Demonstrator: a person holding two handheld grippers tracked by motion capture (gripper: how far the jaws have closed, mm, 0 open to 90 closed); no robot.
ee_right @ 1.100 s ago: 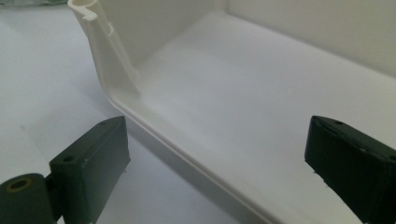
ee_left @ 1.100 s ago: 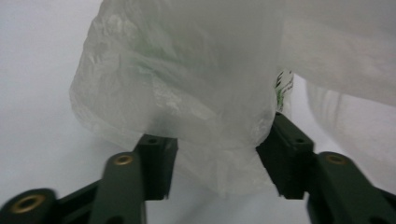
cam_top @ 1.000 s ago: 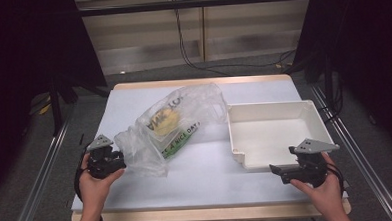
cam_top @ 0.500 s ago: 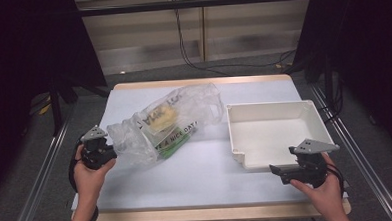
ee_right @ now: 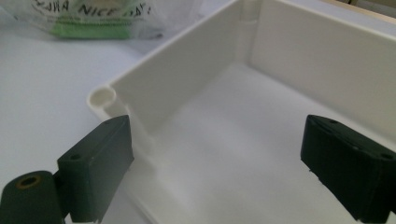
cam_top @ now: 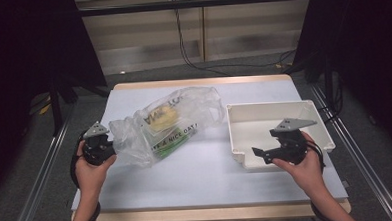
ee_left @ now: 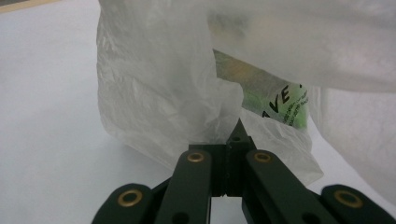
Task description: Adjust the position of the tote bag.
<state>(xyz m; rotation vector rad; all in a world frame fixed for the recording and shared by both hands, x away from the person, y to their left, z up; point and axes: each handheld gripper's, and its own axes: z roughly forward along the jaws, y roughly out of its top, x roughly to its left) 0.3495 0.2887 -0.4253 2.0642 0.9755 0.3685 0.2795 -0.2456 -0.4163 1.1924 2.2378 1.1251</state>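
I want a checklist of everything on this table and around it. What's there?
Surface: white table top, wooden edge.
Job's things: clear plastic bag with green print and something yellow inside; white tray, nothing in it.
Clutter: nothing seen.
Tongs: left tongs shut on the bag's edge; right tongs open over the tray's near corner.
Cables: black cable from each tong; wires on the floor behind.
Surroundings: dark curtains, metal rails, grey floor.

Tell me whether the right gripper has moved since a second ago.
Yes. The right gripper has gone up the high view, from off the white tray's front corner to over its front wall.
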